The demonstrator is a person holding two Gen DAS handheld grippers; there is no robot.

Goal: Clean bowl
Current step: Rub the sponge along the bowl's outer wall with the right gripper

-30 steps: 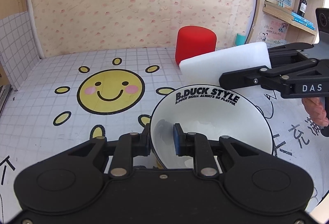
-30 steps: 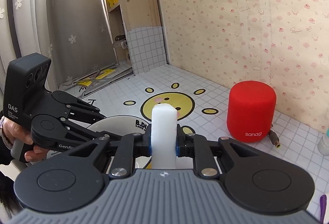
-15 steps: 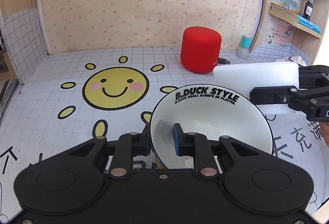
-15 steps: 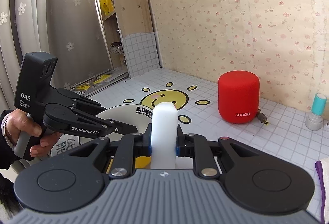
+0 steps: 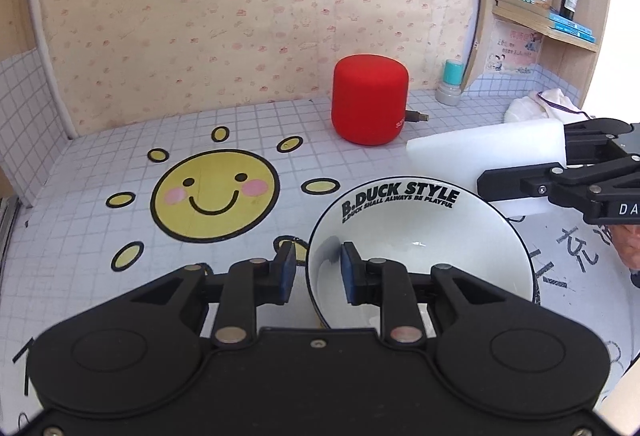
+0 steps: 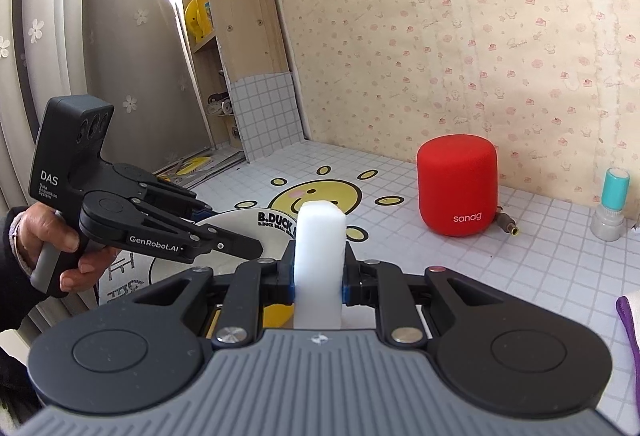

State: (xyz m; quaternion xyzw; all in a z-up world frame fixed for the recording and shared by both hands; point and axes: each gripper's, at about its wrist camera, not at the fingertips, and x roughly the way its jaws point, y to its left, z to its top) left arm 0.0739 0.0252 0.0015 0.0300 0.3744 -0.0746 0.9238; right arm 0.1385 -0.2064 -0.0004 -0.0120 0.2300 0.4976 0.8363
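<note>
A white bowl [image 5: 420, 244] with a black rim and "B.DUCK STYLE" lettering stands on the tiled table. My left gripper [image 5: 318, 272] straddles its near-left rim, one pad outside and one inside, with a visible gap at the rim, so it is open. My right gripper [image 6: 319, 276] is shut on a white sponge block [image 6: 319, 248]. In the left wrist view the sponge [image 5: 484, 152] is held just beyond the bowl's right rim, apart from it. The bowl [image 6: 240, 224] also shows in the right wrist view, partly hidden by the left gripper [image 6: 240, 242].
A red cylindrical speaker [image 5: 370, 98] with a cable stands behind the bowl. A small teal-capped bottle [image 5: 452, 82] and a white cloth [image 5: 536, 106] lie at the back right under wooden shelves [image 5: 548, 24]. A sun-face sticker [image 5: 214, 194] covers the table's left.
My left gripper's pads have spread off the bowl's rim. The bowl sits lower on the table. My right gripper with the sponge has drawn back to the right of the bowl.
</note>
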